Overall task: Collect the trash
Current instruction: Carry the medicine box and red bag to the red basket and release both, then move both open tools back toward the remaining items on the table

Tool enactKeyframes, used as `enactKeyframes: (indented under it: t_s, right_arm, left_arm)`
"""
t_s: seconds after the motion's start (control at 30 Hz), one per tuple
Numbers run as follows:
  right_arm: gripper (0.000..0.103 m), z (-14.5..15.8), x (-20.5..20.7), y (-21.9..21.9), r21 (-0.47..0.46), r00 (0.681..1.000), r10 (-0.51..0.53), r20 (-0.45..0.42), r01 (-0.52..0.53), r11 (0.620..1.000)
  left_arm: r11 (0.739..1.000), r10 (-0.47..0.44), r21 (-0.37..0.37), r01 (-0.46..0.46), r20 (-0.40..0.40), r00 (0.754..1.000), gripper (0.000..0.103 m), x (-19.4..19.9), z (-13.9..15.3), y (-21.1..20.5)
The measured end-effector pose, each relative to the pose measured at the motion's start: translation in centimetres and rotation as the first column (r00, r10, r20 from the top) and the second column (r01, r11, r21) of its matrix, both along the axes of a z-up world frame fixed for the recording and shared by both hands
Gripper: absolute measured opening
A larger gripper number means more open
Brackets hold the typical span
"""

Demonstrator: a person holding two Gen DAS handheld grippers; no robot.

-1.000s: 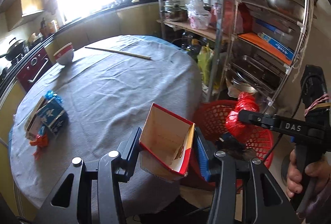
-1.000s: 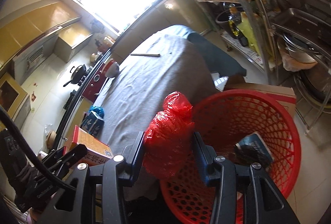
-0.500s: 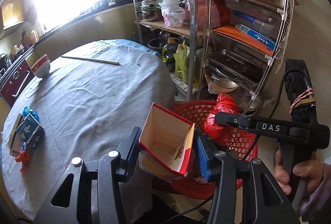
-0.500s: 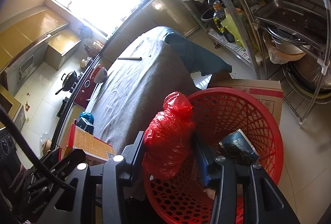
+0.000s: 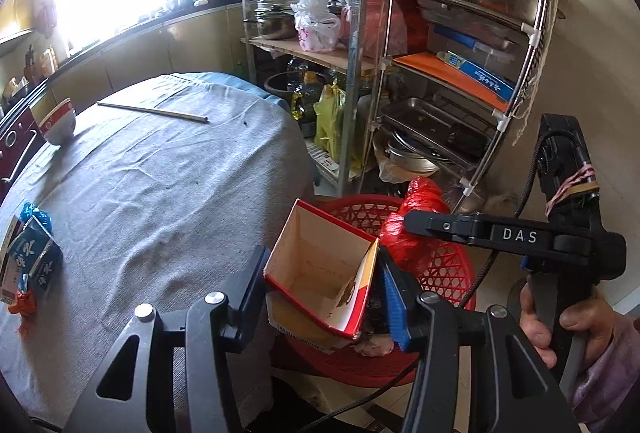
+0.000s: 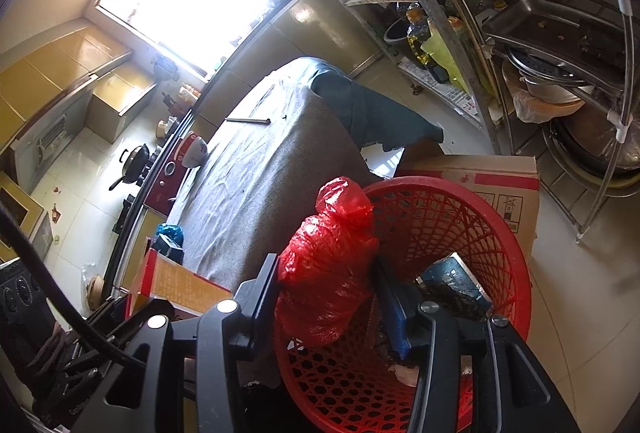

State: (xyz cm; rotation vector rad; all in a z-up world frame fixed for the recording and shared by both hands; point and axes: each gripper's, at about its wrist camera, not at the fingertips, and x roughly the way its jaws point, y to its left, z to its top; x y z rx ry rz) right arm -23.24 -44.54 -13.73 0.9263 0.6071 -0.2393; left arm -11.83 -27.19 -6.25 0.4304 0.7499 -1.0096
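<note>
An open red-and-white carton (image 5: pixel 316 265) sits tilted between the pads of my left gripper (image 5: pixel 322 285), at the table's edge above the near rim of the red mesh basket (image 5: pixel 448 269). The left jaws are opening, and the pads still touch the carton. My right gripper (image 6: pixel 326 285) has a crumpled red plastic bag (image 6: pixel 328 253) between its fingers, hanging over the basket's rim (image 6: pixel 440 183). Its jaws are opening too, with the bag still caught. A person's hand (image 5: pixel 560 317) holds the right gripper (image 5: pixel 412 221). A dark blue packet (image 6: pixel 456 281) lies inside the basket.
The round table under a grey cloth (image 5: pixel 160 185) carries a red-and-white bowl (image 5: pixel 54 121), chopsticks (image 5: pixel 156 111) and blue cartons (image 5: pixel 34 257). A metal rack (image 5: pixel 460 73) full of pans stands just behind the basket. A cardboard box (image 6: pixel 500 177) lies against the basket's far side.
Both grippers have swung away from the table toward the basket. The red bag is now further over the basket's opening, and the carton is nearer its rim. Both things stay between the fingers.
</note>
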Motion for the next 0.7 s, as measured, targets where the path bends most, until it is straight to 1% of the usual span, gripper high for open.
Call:
enactKeyframes:
  t_s: [0.13, 0.33, 0.47, 0.57, 0.7]
  right_arm:
    - [0.053, -0.1, 0.2, -0.2, 0.024, 1.000, 0.004, -0.001, -0.004, 1.000]
    - [0.055, 0.3, 0.2, -0.3, 0.006, 1.000, -0.009, 0.008, 0.009, 1.000]
    - [0.055, 0.7, 0.4, -0.1, 0.000, 1.000, -0.009, 0.012, 0.009, 1.000]
    - [0.055, 1.0, 0.6, 0.1, -0.009, 1.000, -0.005, 0.017, 0.005, 1.000]
    - [0.055, 1.2, 0.9, 0.4, -0.016, 1.000, 0.002, 0.020, -0.002, 1.000]
  left_arm:
    - [1.000, -0.007, 0.001, 0.007, -0.011, 1.000, 0.058, 0.1, -0.1, -0.1]
    - [1.000, -0.002, -0.024, 0.001, -0.026, 1.000, 0.064, 0.6, 0.2, 0.3]
    - [0.999, 0.025, -0.041, -0.026, -0.029, 0.999, 0.064, 1.4, 0.6, 0.9]
    - [0.996, 0.061, -0.060, -0.063, -0.042, 0.997, 0.064, 2.4, 0.9, 1.8]
    - [0.993, 0.091, -0.067, -0.094, -0.046, 0.995, 0.064, 3.3, 1.1, 2.8]
